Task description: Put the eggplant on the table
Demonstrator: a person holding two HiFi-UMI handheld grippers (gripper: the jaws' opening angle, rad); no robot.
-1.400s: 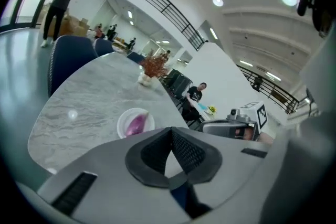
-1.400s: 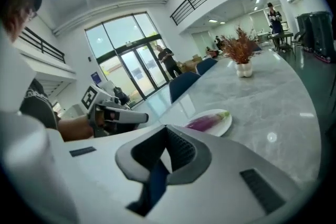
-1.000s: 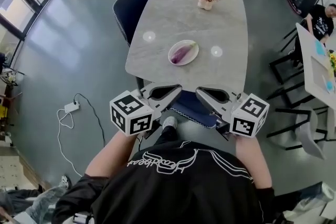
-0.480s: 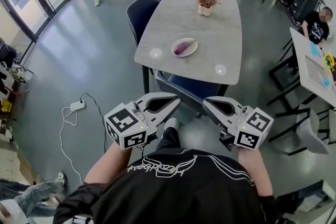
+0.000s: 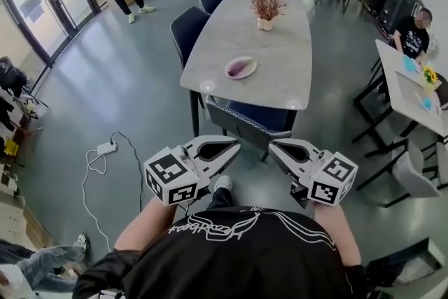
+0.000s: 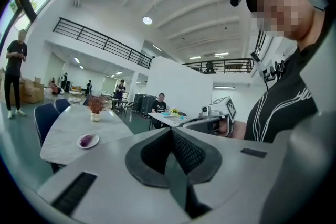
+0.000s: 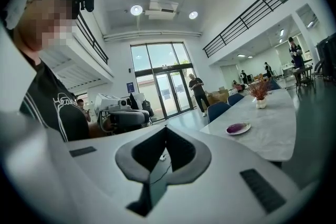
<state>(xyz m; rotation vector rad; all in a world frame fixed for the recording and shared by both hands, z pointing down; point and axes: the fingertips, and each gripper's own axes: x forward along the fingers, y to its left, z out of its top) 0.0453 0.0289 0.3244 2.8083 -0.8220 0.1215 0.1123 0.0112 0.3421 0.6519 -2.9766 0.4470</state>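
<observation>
Two grippers wait short of a long grey table (image 5: 269, 45), the left gripper (image 5: 233, 146) and right gripper (image 5: 273, 147) each with jaws pressed together, nothing between them. The eggplant (image 5: 241, 68) lies on a white plate (image 5: 227, 71) on that table, well ahead of both sets of jaw tips. Seen along the left jaws it sits off to the left; along the right jaws, off to the right. A blue chair (image 5: 260, 115) stands between jaws and plate, a potted plant (image 5: 267, 8) beyond.
</observation>
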